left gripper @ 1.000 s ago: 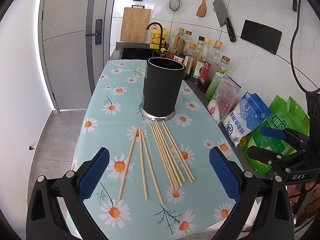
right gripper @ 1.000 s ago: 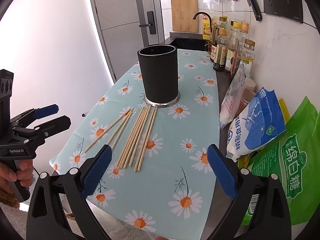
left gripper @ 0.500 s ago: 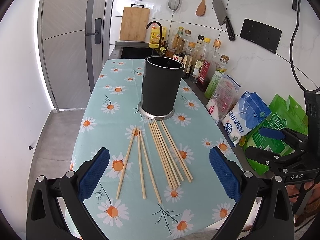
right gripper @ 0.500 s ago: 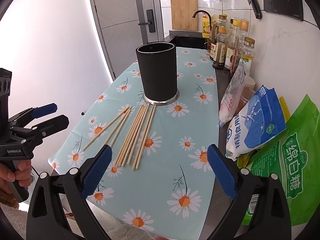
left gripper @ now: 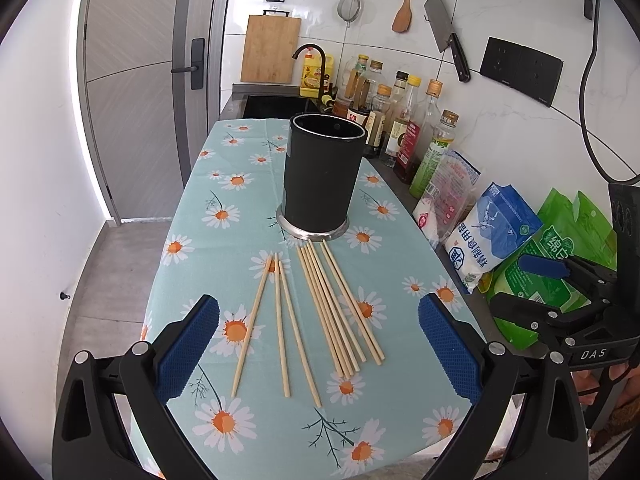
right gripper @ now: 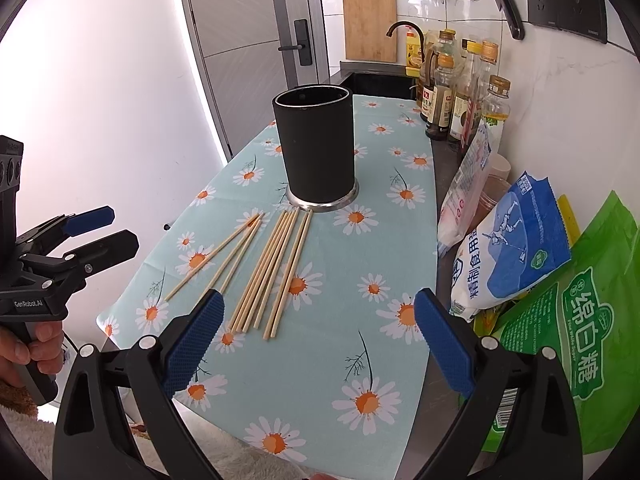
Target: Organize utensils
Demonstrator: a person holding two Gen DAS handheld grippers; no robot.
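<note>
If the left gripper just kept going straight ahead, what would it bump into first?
Probably the chopsticks on the tablecloth, or the black holder behind them if it passes above. The left gripper is open; its height is hard to judge.

White tiled walls [left gripper: 500, 12], a grey door [left gripper: 132, 80], grey floor [left gripper: 112, 272], and a daisy-patterned cloth [left gripper: 224, 184] covering the desk beside a dark sink [left gripper: 272, 106].
</note>
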